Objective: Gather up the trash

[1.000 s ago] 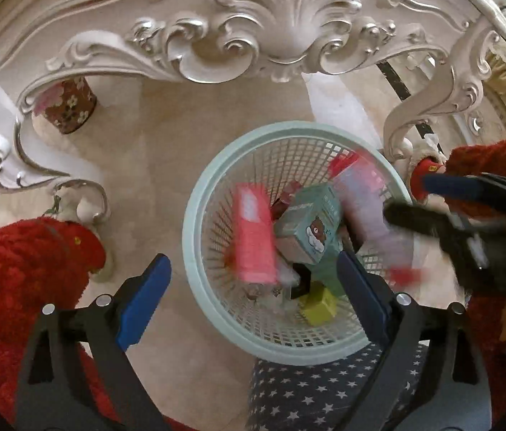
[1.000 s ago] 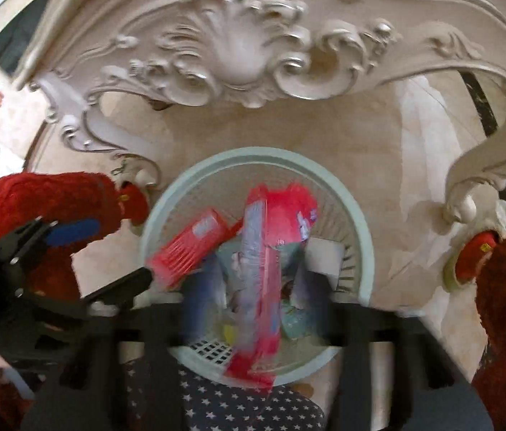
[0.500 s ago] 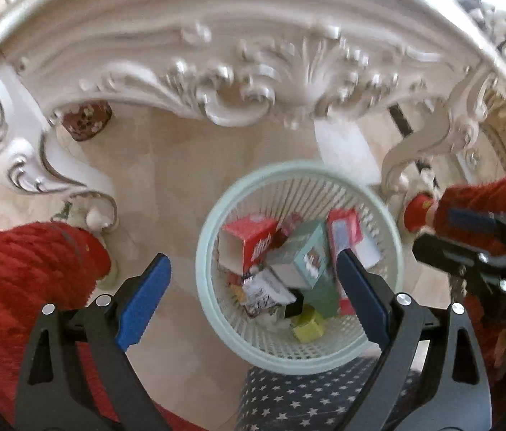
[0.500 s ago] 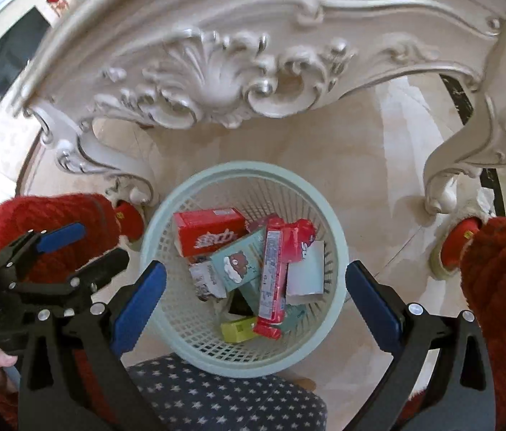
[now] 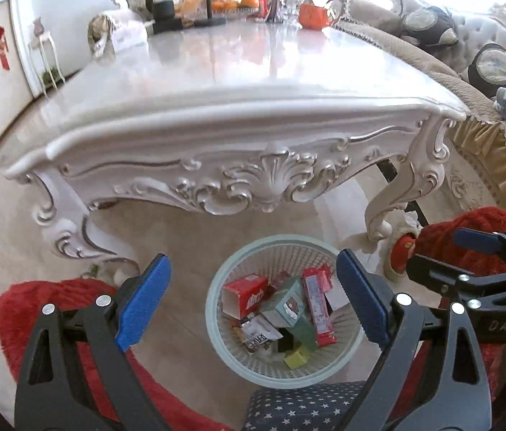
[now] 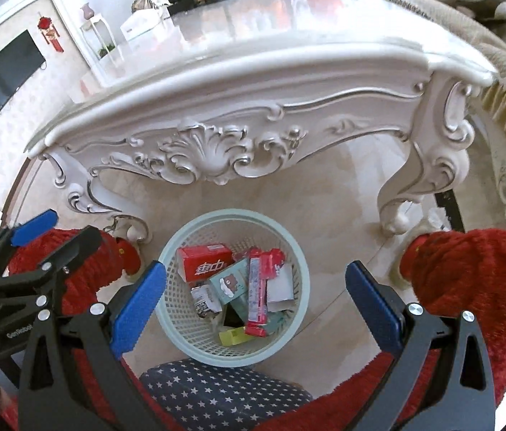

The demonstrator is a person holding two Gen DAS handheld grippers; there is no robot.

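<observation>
Below table edge, basket unobstructed

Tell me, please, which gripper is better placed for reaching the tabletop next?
Neither clearly: left gripper and right gripper both hang open and empty over the basket, equally short of the table.

Desk top: glossy, mirror-smooth; carved apron painted white. Wastebasket: pale perforated plastic. Slippers: rough red plush. Floor: polished.

left tongs | right tongs | both risen above basket | red wrapper landed inside
</observation>
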